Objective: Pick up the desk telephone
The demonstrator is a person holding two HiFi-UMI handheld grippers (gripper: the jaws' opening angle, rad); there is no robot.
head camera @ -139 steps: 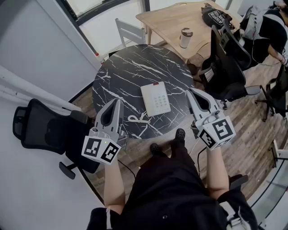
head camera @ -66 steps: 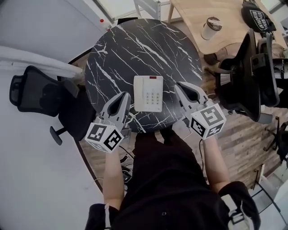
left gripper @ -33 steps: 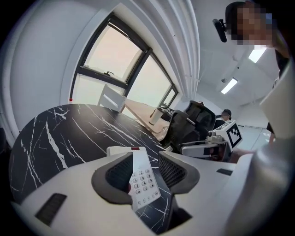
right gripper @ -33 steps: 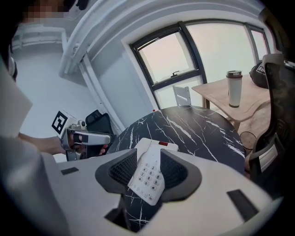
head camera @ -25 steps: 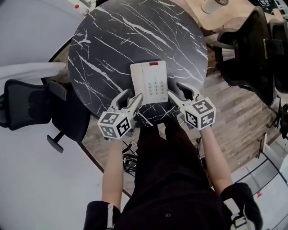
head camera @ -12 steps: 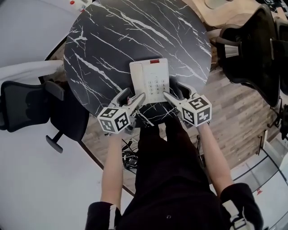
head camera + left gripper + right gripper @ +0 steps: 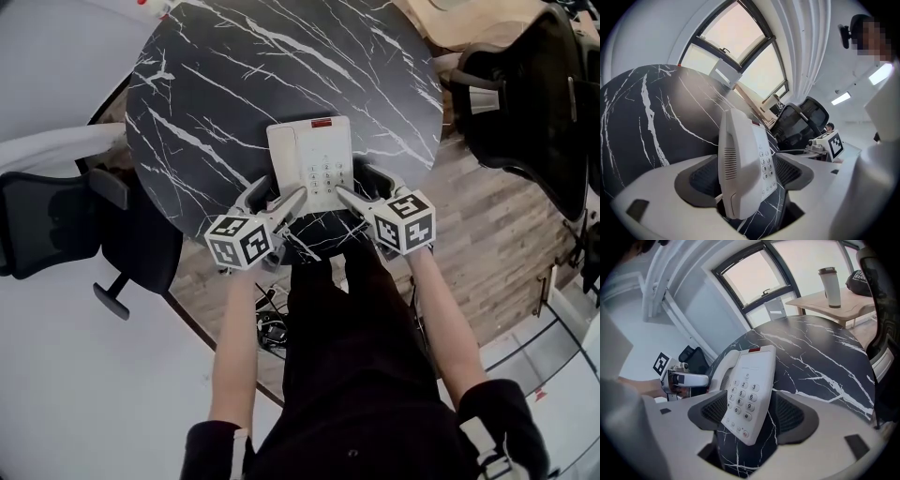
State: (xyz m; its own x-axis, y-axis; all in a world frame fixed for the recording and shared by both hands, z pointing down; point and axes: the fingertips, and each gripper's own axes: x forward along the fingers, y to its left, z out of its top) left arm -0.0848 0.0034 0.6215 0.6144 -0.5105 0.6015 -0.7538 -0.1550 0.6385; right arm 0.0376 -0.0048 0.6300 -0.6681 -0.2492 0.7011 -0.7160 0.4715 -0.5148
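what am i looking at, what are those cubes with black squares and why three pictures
A person, no robot, holds a two-jaw gripper in each hand; the marked cube on each is part of it. The top-down picture comes from a head camera; the other two cameras ride on the left gripper and right gripper. A white desk telephone lies on a black marble table. Both pairs of jaws have just been opening; a near corner of the telephone sits between each, not gripped, so nothing is held.
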